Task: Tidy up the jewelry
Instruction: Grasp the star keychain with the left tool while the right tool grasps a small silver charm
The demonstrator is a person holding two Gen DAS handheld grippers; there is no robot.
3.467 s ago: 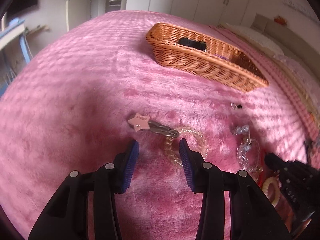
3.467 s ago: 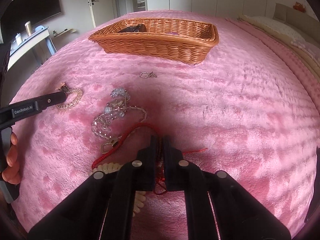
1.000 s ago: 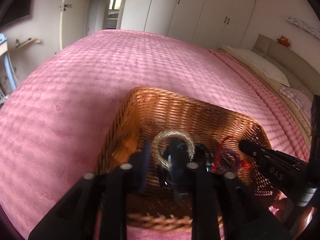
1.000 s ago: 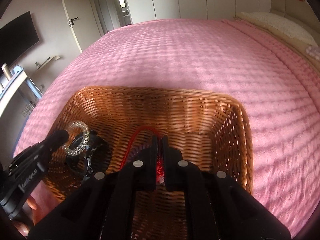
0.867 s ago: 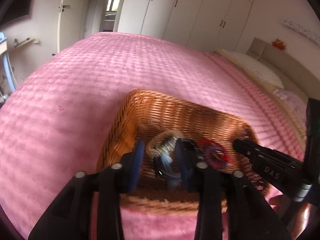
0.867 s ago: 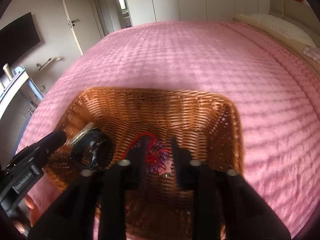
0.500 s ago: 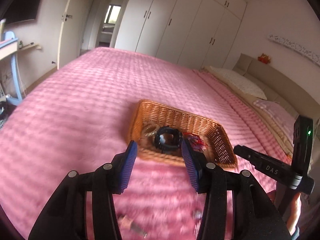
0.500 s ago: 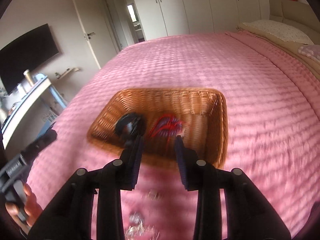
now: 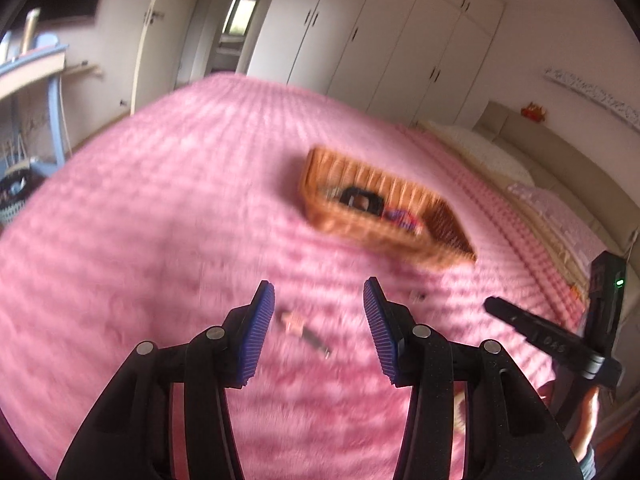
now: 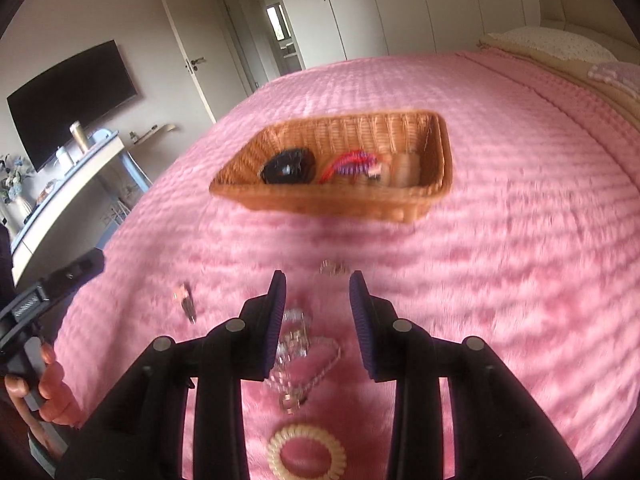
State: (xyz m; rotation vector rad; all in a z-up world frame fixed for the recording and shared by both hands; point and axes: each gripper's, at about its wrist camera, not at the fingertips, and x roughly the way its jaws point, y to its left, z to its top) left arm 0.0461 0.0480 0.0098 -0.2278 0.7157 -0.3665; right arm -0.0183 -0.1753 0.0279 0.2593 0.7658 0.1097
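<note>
Left wrist view: wicker basket [image 9: 380, 216] motion-smeared, right of centre; its contents read only as a dark ring and a purple-red patch, not identifiable. Small pink-and-dark item [image 9: 305, 330] low centre on the pink bedspread [image 9: 160, 240] streaked, shape unclear. Tiny speck [image 9: 420, 297] right of it too small to tell.

Right wrist view: crystal jewelry [image 10: 298, 364] at lower centre blurred, its left part hidden behind a gripper finger. Cream spiral hair tie [image 10: 306, 456] cut by bottom edge. Small piece [image 10: 334, 269] at centre indistinct.
</note>
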